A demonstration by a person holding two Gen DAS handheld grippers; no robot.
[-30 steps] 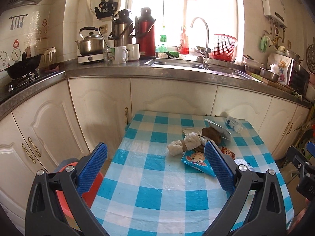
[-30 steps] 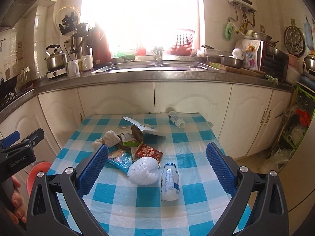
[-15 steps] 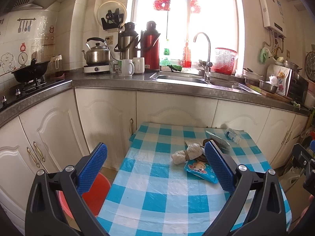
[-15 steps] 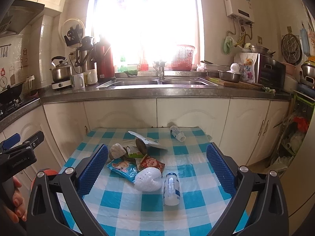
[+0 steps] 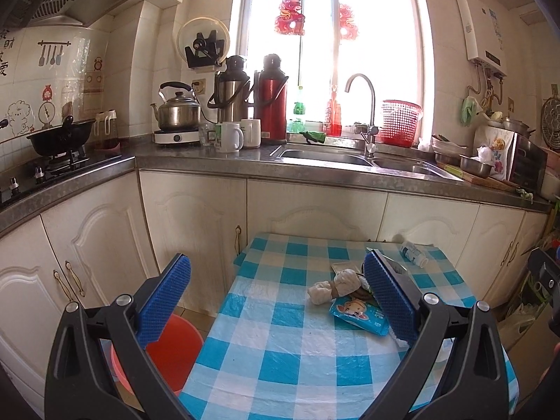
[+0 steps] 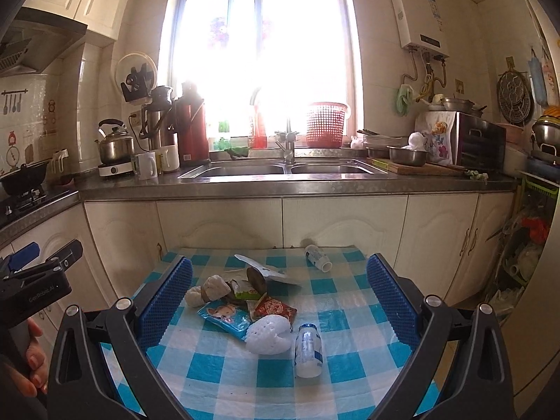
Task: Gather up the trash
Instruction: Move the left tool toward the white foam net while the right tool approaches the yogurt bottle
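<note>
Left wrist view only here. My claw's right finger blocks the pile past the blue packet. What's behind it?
Observer: A white foam net lies just right of the blue packet, with a red wrapper behind it.
Operator: Any bottle besides the far one?
Observer: Yes. A second bottle lies on its side right of the foam net, well nearer than the far bottle.
Operator: Right claw holding anything?
Observer: No. The right claw is open and empty, aimed at the pile.
</note>
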